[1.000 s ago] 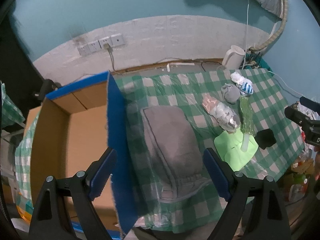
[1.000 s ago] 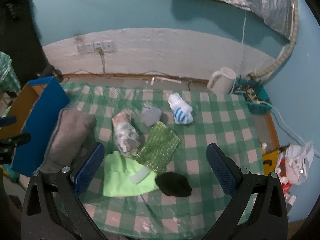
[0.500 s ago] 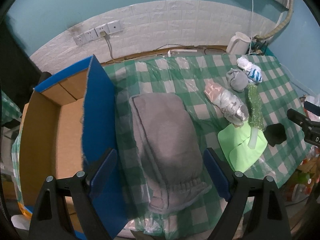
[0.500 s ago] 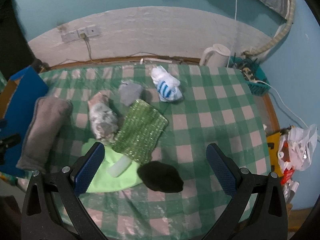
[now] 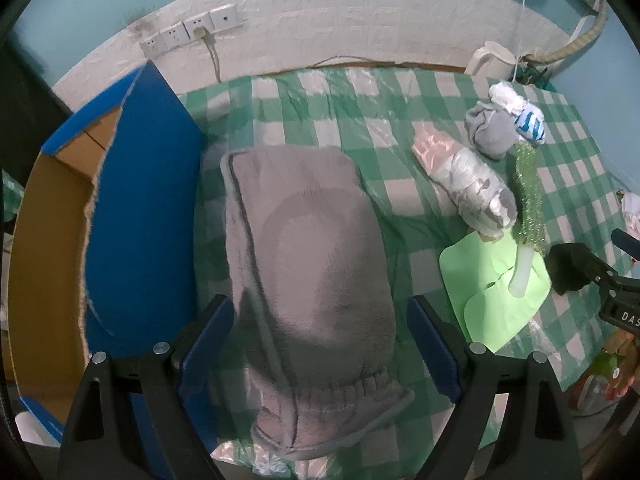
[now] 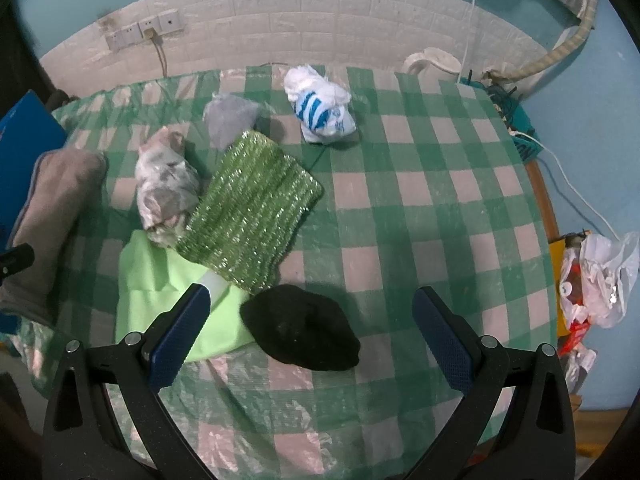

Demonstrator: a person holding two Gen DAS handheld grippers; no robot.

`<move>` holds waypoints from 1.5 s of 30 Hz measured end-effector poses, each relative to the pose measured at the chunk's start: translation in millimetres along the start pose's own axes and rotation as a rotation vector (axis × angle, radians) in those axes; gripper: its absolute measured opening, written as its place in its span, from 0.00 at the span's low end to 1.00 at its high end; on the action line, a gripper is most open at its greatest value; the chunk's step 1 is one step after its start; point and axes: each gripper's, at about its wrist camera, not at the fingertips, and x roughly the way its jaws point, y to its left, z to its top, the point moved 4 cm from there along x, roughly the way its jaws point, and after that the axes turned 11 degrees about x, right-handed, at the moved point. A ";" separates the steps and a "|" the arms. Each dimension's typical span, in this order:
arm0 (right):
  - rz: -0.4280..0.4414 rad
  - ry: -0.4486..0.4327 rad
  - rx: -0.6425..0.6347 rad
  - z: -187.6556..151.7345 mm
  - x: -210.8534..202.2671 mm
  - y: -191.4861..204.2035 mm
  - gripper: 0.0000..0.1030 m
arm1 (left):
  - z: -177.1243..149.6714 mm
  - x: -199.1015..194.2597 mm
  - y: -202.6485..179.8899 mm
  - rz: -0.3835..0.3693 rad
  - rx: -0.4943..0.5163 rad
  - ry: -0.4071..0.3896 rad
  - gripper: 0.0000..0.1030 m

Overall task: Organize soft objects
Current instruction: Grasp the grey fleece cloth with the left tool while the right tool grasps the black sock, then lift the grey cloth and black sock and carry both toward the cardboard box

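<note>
Left wrist view: left tool (image 5: pixel 320 344) spread wide over grey folded garment (image 5: pixel 308 264).

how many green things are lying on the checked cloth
2. The sparkly green knit piece lies mid-table beside the plastic-wrapped bundle; the flat light green cloth lies under its near end, next to the black item. None seem hidden.

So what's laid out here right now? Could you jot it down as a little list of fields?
surface: green checked tablecloth
container: cardboard box, open, left of the cloth
left tongs: open, over the grey folded garment
right tongs: open, over the black cloth
other soft items: sparkly green cloth, striped white bundle
</note>
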 end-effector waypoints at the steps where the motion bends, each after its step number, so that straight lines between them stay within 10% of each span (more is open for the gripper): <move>1: -0.002 0.004 -0.003 -0.7 2.5 -0.2 0.98 | -0.3 1.9 -0.3 0.001 0.000 0.004 0.87; 15: -0.027 0.058 -0.062 -13.5 28.6 6.5 0.94 | 2.2 31.6 -8.6 0.046 0.030 0.068 0.87; 24: -0.011 0.103 -0.080 -21.5 42.8 5.8 0.68 | 5.4 47.3 -0.6 0.042 0.021 0.095 0.87; 34: 0.011 0.099 -0.069 -13.9 34.4 2.5 0.43 | 5.7 42.5 10.0 0.096 0.020 0.053 0.40; 45: 0.016 0.035 -0.052 1.2 11.1 5.4 0.42 | -4.0 16.7 12.9 0.063 -0.010 0.011 0.29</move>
